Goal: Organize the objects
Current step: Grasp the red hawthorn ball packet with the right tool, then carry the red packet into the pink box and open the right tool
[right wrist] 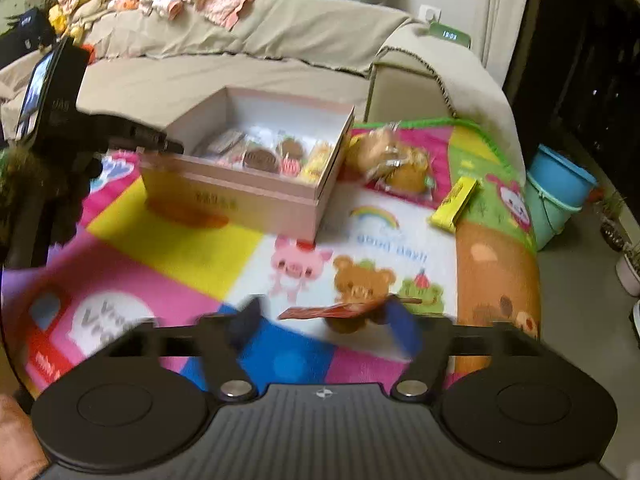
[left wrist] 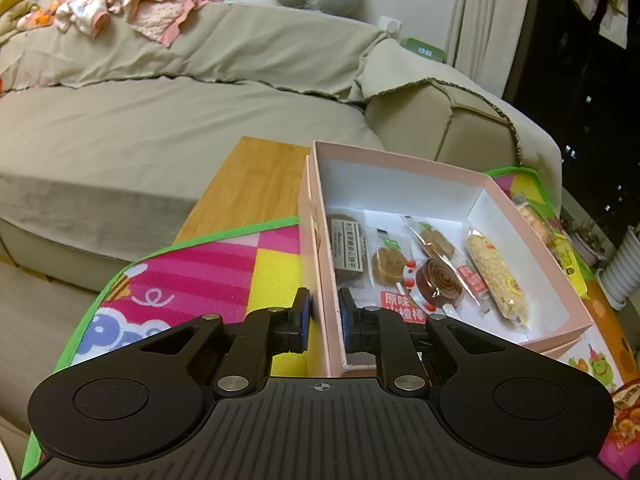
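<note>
A pink box (left wrist: 400, 162) stands on the colourful play mat (left wrist: 208, 268) and holds several wrapped snacks (left wrist: 436, 280). My left gripper (left wrist: 324, 312) is shut on the box's near left wall. In the right wrist view the box (right wrist: 240, 196) sits at the mat's far side, with the left gripper (right wrist: 156, 140) at its left corner. My right gripper (right wrist: 324, 316) is open above the mat; a red snack packet (right wrist: 340, 310) hangs at its right finger (right wrist: 404, 328), blurred. A bagged bread snack (right wrist: 394, 160) and a yellow packet (right wrist: 454, 202) lie right of the box.
A beige sofa (left wrist: 160, 128) with clothes (left wrist: 132, 4) on top stands behind the low table (left wrist: 256, 184). A blue bucket (right wrist: 556, 192) and potted plants (right wrist: 628, 268) stand on the floor to the right. More packets (left wrist: 560, 248) lie right of the box.
</note>
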A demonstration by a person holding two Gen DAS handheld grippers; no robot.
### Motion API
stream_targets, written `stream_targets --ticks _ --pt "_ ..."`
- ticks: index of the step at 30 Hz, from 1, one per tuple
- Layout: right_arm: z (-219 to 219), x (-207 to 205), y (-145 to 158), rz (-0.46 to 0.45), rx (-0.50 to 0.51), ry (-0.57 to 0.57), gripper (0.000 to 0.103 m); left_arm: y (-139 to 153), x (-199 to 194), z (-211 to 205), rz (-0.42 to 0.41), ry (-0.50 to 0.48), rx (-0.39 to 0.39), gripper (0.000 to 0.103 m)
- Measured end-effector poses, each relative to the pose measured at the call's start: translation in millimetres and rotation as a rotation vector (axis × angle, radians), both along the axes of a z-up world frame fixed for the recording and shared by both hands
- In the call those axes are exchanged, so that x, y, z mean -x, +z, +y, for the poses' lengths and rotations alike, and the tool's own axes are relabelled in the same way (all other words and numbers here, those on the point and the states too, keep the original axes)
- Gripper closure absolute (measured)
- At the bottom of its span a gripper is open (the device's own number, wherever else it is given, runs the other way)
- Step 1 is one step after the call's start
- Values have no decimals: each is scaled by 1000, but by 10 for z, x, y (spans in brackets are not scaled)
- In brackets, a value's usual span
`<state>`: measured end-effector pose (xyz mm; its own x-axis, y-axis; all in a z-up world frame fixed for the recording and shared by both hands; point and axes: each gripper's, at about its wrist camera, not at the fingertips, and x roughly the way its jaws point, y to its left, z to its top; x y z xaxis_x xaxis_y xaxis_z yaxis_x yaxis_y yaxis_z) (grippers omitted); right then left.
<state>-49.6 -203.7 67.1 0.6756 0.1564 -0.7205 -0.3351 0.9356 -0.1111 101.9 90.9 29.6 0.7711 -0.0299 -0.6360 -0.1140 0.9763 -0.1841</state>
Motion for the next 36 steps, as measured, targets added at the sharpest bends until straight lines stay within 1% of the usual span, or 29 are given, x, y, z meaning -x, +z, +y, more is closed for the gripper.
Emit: stream_targets --ticks 4,8,11,13,18,19,20,21,22,26,31,32,36 --pt "7 54 -136 5 78 7 9 -1 1 2 0 -1 0 86" --pt "-58 -16 -223 14 104 0 8 0 0 3 1 1 0 86" --pt "-155 -98 -216 17 72 -41 2 -4 -7 -4 3 5 -5 87" --pt "-218 -149 -251 29 36 -66 1 -7 -6 -8 3 5 -8 87" --pt "-409 -337 -468 79 -21 -146 1 -11 -4 -3 3 4 -10 87" --pt "-458 -378 -510 98 -40 -166 2 -8 -7 -8 3 3 -8 87" --pt "-494 -406 -546 119 -54 -183 12 -8 -7 -6 3 2 -9 87" --pt "-514 -413 -567 139 -67 -187 20 -10 -7 -6 3 2 -9 87" --pt "-514 -393 -555 137 -77 -179 26 -11 -6 -7 4 4 -9 87" --pt "-398 -294 -453 110 -48 -135 26 -20 3 -6 0 5 -9 87" --pt "-167 -203 -257 112 -70 -39 26 -22 7 0 -1 3 -8 87" --pt "-101 -178 -192 105 -74 -11 29 -24 6 3 -1 3 -7 86" --pt "138 -186 68 94 -105 87 29 -21 11 8 -4 1 -2 86"
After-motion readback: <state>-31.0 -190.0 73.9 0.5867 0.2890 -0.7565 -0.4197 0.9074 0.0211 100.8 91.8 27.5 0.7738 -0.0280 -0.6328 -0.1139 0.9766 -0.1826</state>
